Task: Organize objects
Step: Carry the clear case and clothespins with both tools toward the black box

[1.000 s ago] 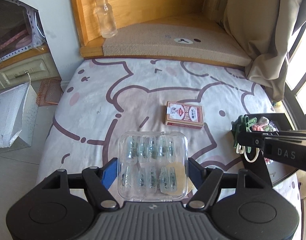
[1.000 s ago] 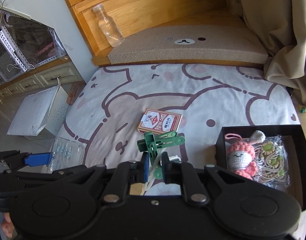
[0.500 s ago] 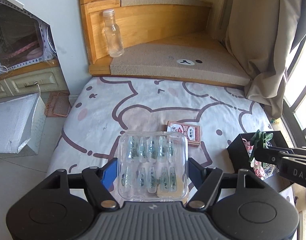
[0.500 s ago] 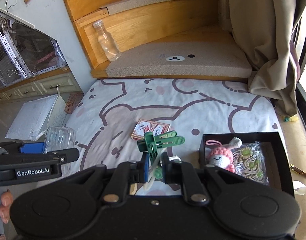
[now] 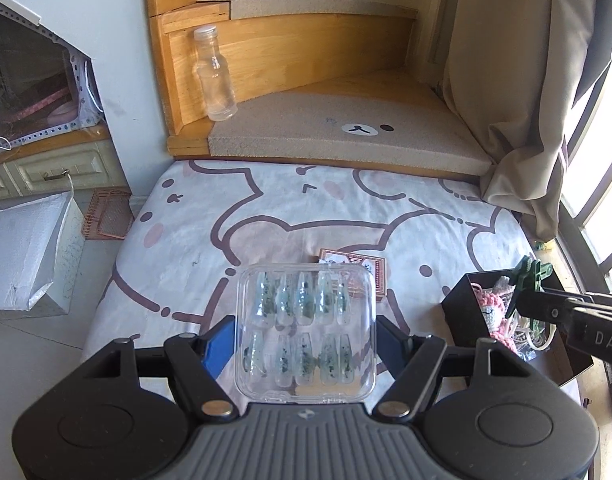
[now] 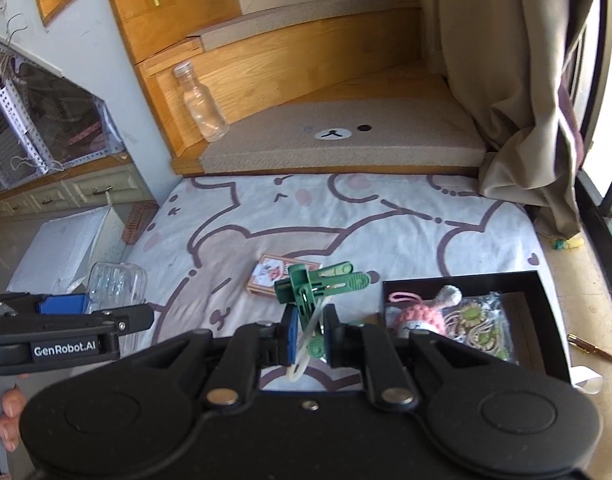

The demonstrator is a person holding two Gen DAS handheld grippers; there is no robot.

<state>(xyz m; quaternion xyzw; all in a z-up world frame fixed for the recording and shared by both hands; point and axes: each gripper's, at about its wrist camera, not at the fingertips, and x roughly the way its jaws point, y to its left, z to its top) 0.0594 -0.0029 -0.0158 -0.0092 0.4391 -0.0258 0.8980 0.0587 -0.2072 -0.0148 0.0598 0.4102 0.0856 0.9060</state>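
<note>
My left gripper [image 5: 306,340] is shut on a clear plastic case of press-on nails [image 5: 305,330] and holds it above the bear-print cloth [image 5: 266,216]. The case also shows in the right wrist view [image 6: 116,286]. My right gripper [image 6: 309,334] is shut on a bunch of green clothes pegs [image 6: 320,282], held in the air to the left of a black box [image 6: 542,300]. The box holds a pink crochet doll [image 6: 416,316] and a packet of flower pieces [image 6: 476,326]. A red card pack [image 5: 356,266] lies on the cloth.
A clear empty bottle [image 5: 214,76] stands on the wooden step behind. A beige mat with a bear face [image 5: 346,128] lies on that step. A curtain [image 5: 514,80] hangs at the right. A white bag [image 5: 22,256] stands on the floor at the left.
Both grippers have risen and drawn back with their loads. The pegs have moved right, toward the black box.
</note>
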